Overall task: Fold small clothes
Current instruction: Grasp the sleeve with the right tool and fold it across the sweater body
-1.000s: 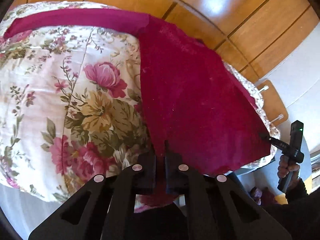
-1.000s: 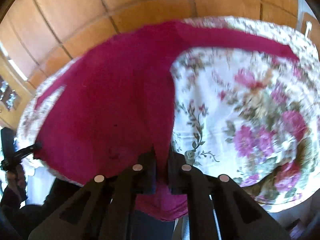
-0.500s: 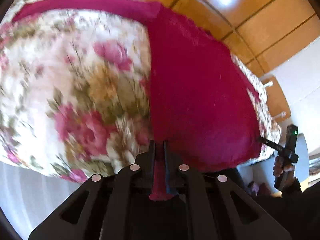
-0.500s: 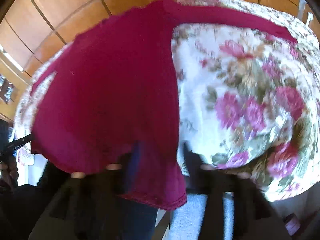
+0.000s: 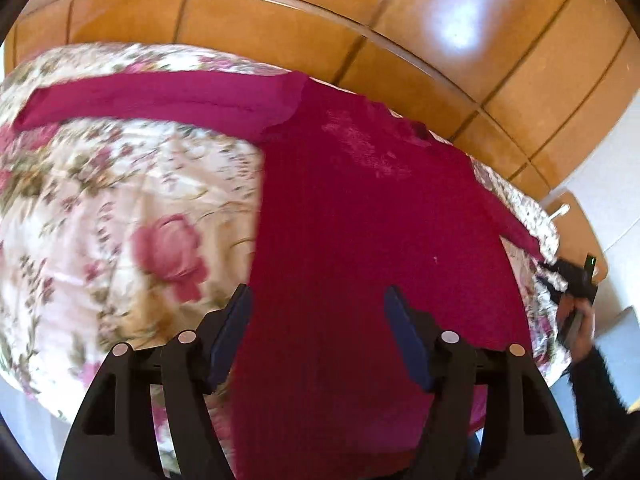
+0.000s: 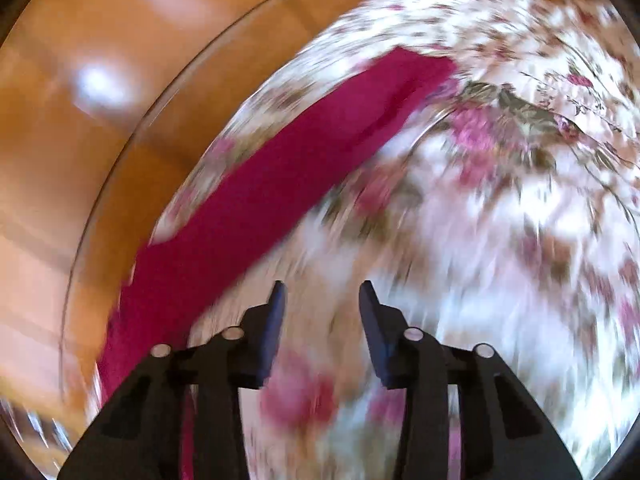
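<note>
A magenta long-sleeved top (image 5: 360, 240) lies flat on a floral cloth (image 5: 120, 208). One sleeve (image 5: 160, 94) stretches left across the far side. My left gripper (image 5: 318, 300) is open, its jaws wide apart over the top's near hem, holding nothing. In the right wrist view, which is blurred, my right gripper (image 6: 322, 296) is open over the floral cloth (image 6: 500, 220), with the other sleeve (image 6: 280, 184) running diagonally to its left. The right gripper also shows at the far right of the left wrist view (image 5: 576, 280).
A wooden panelled floor (image 5: 360, 20) surrounds the cloth-covered surface. A wooden piece of furniture (image 5: 576, 216) stands at the right. The surface's edge drops off close to both grippers.
Both grippers were shut on the top's hem and have opened, letting it go. The right gripper has swung away to face the sleeve and floral cloth.
</note>
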`<state>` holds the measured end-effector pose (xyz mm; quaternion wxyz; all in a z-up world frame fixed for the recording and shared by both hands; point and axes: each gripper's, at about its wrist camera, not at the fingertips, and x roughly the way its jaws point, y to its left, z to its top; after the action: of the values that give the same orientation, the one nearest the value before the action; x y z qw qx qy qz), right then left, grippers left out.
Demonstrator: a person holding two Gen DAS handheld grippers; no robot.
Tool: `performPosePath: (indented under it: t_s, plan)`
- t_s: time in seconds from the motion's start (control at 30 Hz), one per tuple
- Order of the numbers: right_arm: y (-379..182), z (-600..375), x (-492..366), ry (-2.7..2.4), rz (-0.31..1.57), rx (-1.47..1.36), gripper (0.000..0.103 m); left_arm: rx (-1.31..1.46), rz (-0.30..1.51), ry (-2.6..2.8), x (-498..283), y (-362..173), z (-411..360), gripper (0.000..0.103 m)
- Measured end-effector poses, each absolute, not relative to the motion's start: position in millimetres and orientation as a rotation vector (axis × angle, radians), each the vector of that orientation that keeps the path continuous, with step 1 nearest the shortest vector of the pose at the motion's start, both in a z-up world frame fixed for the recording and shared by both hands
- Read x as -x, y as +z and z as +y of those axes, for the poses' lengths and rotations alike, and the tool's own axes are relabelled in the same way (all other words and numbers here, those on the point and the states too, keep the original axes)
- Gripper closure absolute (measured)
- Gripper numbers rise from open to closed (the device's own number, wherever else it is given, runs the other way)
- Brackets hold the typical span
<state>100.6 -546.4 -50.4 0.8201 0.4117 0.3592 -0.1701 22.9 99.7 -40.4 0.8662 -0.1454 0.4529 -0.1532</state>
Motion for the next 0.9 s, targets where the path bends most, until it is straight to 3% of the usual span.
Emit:
performPosePath:
  t_s: [0.23,0.4,0.43,0.47,0.53,0.7,0.9]
  plan:
    - [-63,-620,-142,-0.545,0.703,-0.976,0.067,0.197,0.995,-0.304,-43,-48,58,0.034]
    - [-76,-658,-150,-0.616,0.674,-1.052,0.071,0.188,1.006,-0.252,-55,-54,52,0.022]
    - [-74,-662,-156,-0.636,0.684,-1.031,0.078,0.190,1.010,-0.255,-58,-54,51,0.020]
    - [-73,-664,-156,-0.643,0.691,-1.009,0.096,0.191,1.013,-0.258,-60,-54,50,0.020]
    - [-57,-665,-167,-0.648,0.738,-0.877,0.097,0.177,1.014,-0.263,-63,-54,47,0.020]
    - [-5,-621,-190,-0.517,0.690,-0.621,0.097,0.227,1.029,-0.288,-72,-57,47,0.020]
    - [51,-503,-234,-0.193,0.622,-0.483,0.097,0.272,1.030,-0.330,-80,-57,50,0.020]
